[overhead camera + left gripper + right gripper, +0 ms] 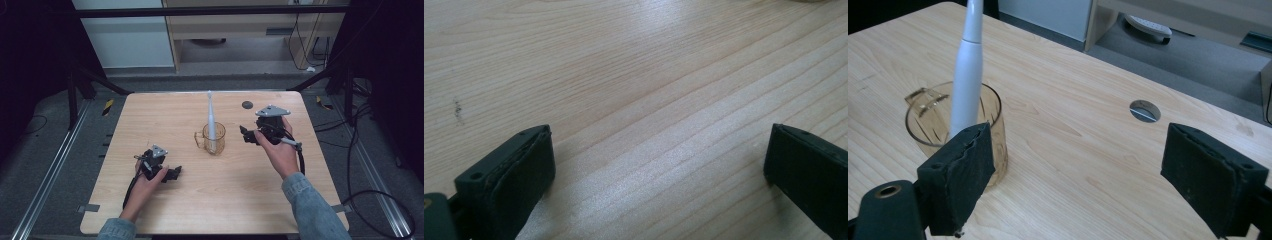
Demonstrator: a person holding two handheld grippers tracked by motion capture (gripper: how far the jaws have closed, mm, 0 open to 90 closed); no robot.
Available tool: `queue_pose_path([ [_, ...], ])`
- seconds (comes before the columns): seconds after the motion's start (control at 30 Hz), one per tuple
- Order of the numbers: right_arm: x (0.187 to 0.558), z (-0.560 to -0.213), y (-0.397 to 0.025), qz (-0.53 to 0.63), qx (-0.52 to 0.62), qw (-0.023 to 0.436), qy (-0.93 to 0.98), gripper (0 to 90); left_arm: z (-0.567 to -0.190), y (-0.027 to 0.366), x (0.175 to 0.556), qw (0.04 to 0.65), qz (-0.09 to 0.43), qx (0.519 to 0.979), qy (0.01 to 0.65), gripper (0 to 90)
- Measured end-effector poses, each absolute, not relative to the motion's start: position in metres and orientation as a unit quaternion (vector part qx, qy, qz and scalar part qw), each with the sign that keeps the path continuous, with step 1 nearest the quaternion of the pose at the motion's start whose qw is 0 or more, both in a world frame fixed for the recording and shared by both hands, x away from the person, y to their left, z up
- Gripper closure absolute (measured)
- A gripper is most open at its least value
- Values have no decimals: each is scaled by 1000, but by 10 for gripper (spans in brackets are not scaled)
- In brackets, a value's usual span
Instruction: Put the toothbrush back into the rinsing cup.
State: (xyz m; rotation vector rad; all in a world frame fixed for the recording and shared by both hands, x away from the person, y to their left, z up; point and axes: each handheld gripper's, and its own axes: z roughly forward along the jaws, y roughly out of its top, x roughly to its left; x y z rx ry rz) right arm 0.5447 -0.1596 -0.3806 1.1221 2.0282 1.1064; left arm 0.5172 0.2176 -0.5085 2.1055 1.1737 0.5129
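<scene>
The clear cup in the middle of the worktop holds an upright white toothbrush, light and slippery I think, so my right claw, beside the cup, wide open and empty like my left claw, should grip its thicker handle.

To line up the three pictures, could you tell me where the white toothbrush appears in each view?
High view: toothbrush stands at table centre, in the glass cup.
Left gripper view: not in it.
Right gripper view: upper left, in the cup.
Shared landmark: wooden tabletop.
</scene>
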Motion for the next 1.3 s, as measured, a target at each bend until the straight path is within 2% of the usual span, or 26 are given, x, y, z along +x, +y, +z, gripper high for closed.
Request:
queue_pose_path([
  [0.73, 521, -416, -221, 386, 464, 276, 748, 114, -508, 218, 517, 332, 196, 806, 449, 0],
  [1.3, 521, -445, -241, 354, 486, 270, 752, 110, -509, 218, 517, 332, 196, 806, 449, 0],
])
